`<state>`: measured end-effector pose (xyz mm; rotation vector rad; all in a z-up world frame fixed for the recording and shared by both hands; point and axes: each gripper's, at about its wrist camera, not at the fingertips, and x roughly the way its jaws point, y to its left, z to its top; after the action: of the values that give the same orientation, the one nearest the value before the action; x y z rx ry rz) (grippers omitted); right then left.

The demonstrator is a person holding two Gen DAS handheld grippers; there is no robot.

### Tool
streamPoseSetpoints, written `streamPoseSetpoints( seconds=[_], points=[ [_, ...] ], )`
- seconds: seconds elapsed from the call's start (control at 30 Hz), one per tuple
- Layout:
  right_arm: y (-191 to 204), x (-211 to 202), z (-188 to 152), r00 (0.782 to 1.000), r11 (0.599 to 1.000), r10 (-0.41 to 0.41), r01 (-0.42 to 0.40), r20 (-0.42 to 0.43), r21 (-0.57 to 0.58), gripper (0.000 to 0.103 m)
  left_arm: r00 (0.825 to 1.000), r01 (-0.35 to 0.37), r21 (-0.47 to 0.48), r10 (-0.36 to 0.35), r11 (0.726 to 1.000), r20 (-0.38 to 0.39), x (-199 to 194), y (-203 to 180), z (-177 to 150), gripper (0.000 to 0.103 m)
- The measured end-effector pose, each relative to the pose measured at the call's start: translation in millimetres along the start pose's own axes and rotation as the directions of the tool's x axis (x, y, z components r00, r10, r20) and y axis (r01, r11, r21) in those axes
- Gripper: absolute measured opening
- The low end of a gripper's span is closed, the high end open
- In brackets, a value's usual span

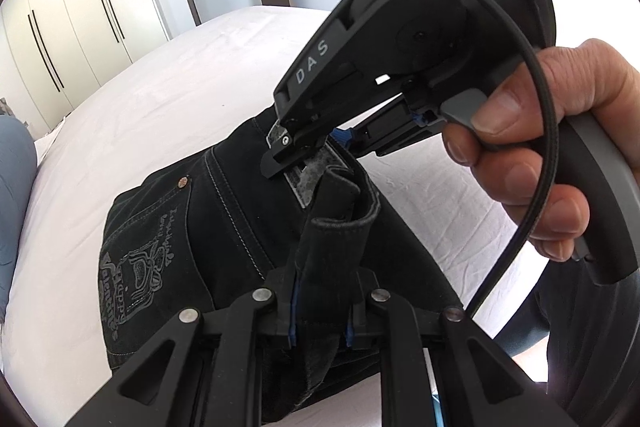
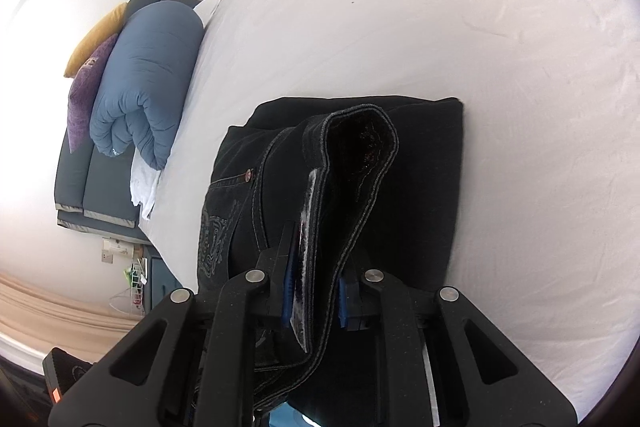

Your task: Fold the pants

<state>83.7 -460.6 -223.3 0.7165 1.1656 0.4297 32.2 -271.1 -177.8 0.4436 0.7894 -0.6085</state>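
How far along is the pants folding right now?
Done: the black pants already lie as a compact folded stack on the white bed. In hand: the left gripper and the right gripper each pinch the waistband edge, holding it raised. Left: lay that held edge down flat and let go. Whether another fold follows, I can't tell.
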Motion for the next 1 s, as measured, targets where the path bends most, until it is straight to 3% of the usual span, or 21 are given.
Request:
streamPoseSetpoints(
  seconds=[0.13, 0.2, 0.43, 0.53, 0.63, 0.7, 0.73, 0.87, 0.93, 1.0],
  points=[
    [-12, -2, -4, 1.0, 1.0, 0.0, 0.0, 0.017, 0.019, 0.014, 1.0, 0.01, 0.021, -0.01, 1.0, -0.01, 10, -13, 2, 0.016],
    [-22, -1, -8, 1.0, 0.999, 0.002, -0.003, 0.019, 0.042, 0.014, 1.0, 0.014, 0.021, -0.013, 1.0, -0.025, 24, 6, -7, 0.017],
    [-41, 9, -15, 0.997, 0.996, 0.036, -0.041, 0.066, 0.076, 0.013, 1.0, 0.011, 0.038, -0.01, 0.999, -0.026, 38, 13, -6, 0.021],
    [-49, 12, -17, 0.994, 0.99, 0.082, -0.09, 0.073, 0.106, 0.014, 1.0, 0.023, 0.04, -0.022, 0.999, -0.01, 35, 13, -9, 0.028],
    [-52, 12, -20, 0.992, 0.986, 0.102, -0.11, 0.073, 0.123, 0.015, 0.997, 0.076, 0.015, -0.076, 0.997, 0.006, 26, 19, -13, 0.047],
    [-49, 9, -23, 0.993, 0.988, 0.094, -0.102, 0.077, 0.114, 0.018, 0.996, 0.09, -0.001, -0.09, 0.996, 0.022, 16, 26, -18, 0.066],
    [-49, 8, -24, 0.992, 0.987, 0.094, -0.103, 0.081, 0.124, 0.02, 0.995, 0.099, -0.01, -0.099, 0.995, 0.031, 10, 30, -20, 0.069],
    [-55, -11, -25, 0.987, 0.981, 0.077, -0.1, 0.138, 0.168, 0.031, 0.99, 0.126, -0.066, -0.121, 0.99, 0.071, -20, 57, -28, 0.072],
    [-58, -27, -24, 0.985, 0.979, 0.037, -0.07, 0.17, 0.192, 0.043, 0.988, 0.135, -0.12, -0.125, 0.984, 0.089, -32, 80, -31, 0.072],
    [-51, -43, -24, 0.978, 0.977, 0.07, -0.107, 0.198, 0.184, 0.043, 0.99, 0.122, -0.174, -0.106, 0.977, 0.097, -35, 107, -31, 0.072]
  ],
)
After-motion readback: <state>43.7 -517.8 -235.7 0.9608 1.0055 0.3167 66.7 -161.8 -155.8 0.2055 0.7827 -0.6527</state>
